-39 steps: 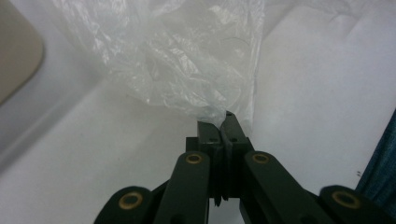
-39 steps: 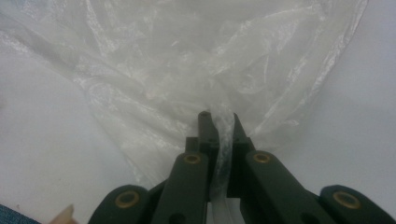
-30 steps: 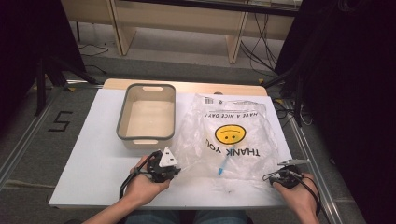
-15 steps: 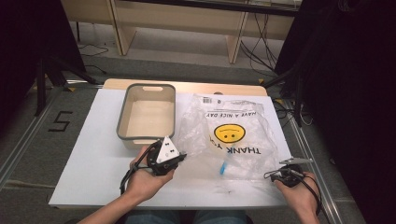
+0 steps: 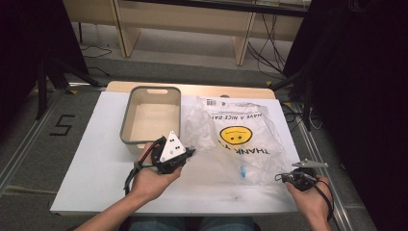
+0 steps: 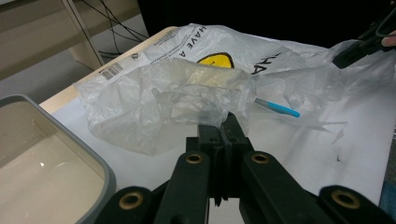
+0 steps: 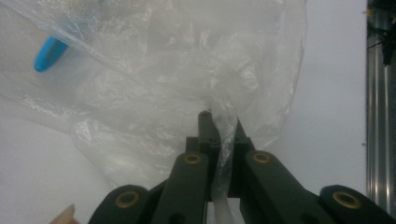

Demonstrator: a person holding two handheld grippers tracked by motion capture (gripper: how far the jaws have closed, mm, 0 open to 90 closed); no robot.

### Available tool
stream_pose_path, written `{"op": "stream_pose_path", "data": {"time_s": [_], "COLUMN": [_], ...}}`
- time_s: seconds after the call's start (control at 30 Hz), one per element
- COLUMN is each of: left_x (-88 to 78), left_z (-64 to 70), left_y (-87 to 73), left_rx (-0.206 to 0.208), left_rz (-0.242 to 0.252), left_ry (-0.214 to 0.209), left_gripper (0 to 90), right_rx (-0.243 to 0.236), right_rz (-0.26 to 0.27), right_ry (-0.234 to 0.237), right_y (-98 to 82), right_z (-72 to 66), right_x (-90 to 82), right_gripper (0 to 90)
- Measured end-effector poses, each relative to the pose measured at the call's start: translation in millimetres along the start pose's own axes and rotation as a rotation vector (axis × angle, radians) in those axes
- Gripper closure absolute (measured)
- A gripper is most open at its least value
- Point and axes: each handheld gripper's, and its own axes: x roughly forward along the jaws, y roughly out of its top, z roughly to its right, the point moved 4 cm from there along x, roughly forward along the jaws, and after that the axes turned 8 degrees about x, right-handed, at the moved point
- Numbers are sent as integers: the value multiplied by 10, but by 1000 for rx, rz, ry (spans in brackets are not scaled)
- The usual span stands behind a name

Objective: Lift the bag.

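A clear plastic bag [image 5: 260, 126] with a yellow smiley and black lettering lies on the white table, and a small blue stick-like item [image 5: 243, 170] sits inside it. My left gripper [image 5: 191, 152] is shut on the bag's left edge and holds that side raised and bunched; in the left gripper view the jaw tips [image 6: 225, 122] meet at the crumpled plastic [image 6: 177, 93]. My right gripper [image 5: 283, 177] is shut on the bag's near right corner, and a strip of plastic runs between its jaws [image 7: 219, 117]. The blue item [image 7: 49, 52] shows through the film.
An empty grey bin [image 5: 126, 126] stands at the left of the bag, close behind my left hand; its rim [image 6: 79, 144] is beside the left jaws. The table's right edge and a metal rail [image 7: 378, 93] run near the right gripper.
My left gripper has risen and moved a little away from the near edge, and the bag's left side has lifted and bunched with it. The right hand has stayed in place.
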Motion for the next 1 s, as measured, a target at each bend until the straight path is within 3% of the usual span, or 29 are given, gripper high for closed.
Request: {"op": "stream_pose_path", "data": {"time_s": [0.33,0.4,0.7,1.0], "left_x": [-52,-62,-88,-109], "left_z": [-54,-67,-119,-139], "left_y": [77,91,110,130], "left_rx": [-11,-13,-27,-31], "left_rz": [35,40,54,70], "left_ry": [16,20,29,40], "left_gripper": [898,898,898,898], "right_rx": [-6,-2,13,9], "right_rz": [81,128,242,263], "right_ry": [-44,-65,-112,-113], "right_y": [86,124,214,248], "right_z": [24,34,69,61], "right_x": [-77,-117,-217,-239], "right_gripper": [900,900,900,900]}}
